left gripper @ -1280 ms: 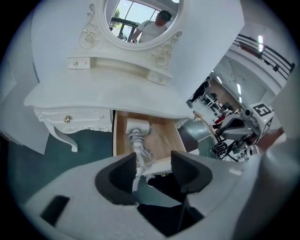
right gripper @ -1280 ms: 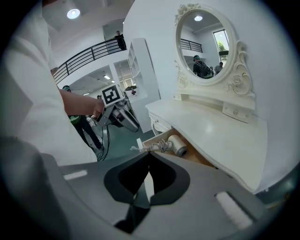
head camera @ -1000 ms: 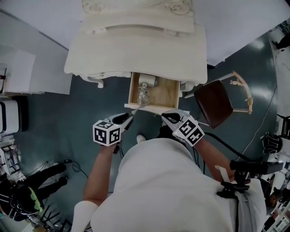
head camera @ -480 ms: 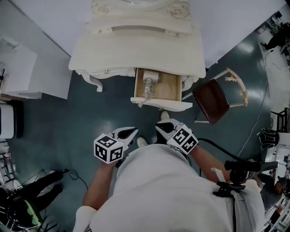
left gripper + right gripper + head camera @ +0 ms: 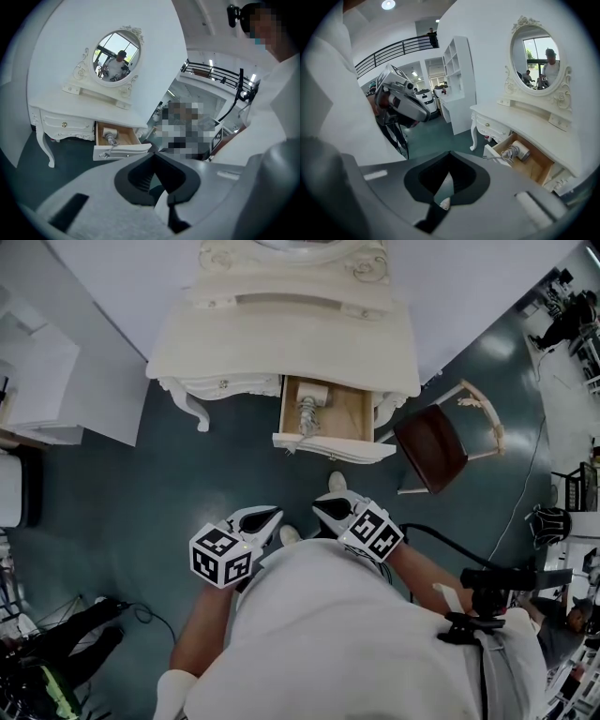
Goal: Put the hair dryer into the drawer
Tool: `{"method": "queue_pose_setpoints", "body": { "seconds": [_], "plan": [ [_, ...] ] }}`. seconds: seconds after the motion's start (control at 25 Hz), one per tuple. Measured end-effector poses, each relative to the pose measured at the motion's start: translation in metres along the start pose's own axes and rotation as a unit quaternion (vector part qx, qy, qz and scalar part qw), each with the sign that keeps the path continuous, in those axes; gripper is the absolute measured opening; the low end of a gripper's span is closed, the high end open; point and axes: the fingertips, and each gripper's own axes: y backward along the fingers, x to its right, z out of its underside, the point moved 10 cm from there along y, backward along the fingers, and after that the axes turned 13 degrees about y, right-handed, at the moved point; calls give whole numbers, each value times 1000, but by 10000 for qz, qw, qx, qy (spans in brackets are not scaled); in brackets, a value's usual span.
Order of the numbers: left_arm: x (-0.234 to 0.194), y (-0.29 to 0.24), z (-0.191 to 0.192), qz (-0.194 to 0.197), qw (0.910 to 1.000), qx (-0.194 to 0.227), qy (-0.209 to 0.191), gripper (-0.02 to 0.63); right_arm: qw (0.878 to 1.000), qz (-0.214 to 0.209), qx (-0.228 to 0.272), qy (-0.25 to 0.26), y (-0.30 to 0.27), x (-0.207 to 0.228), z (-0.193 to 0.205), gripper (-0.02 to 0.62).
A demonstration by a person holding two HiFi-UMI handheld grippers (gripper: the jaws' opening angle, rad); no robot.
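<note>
The white hair dryer lies inside the open wooden drawer of the white dressing table. Its coiled cord trails over the drawer's front panel. Both grippers hang well back from the drawer, close to the person's body. My left gripper is shut with nothing in it, and my right gripper is shut and empty too. In the left gripper view the hair dryer sits far beyond the closed left gripper. The right gripper view shows the dryer in the drawer, past the right gripper.
A dark-seated wooden chair stands right of the drawer. An oval mirror rises behind the table top. A white cabinet stands at the left. The person's shoe is on the teal floor between the grippers.
Both grippers have pulled back from the drawer front toward the person. The left jaws, slightly apart by the cord a second ago, are now closed. The dryer stays in the drawer.
</note>
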Motion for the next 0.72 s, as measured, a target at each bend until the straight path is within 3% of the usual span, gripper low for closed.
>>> {"method": "queue_pose_setpoints", "body": {
  "seconds": [0.32, 0.72],
  "plan": [
    [7, 23, 19, -125, 9996, 259, 69, 2, 9997, -133, -73, 203, -2, -27, -7, -2],
    [11, 24, 26, -282, 9995, 127, -32, 2, 9995, -158, 32, 269, 0, -30, -16, -2]
  ]
}}
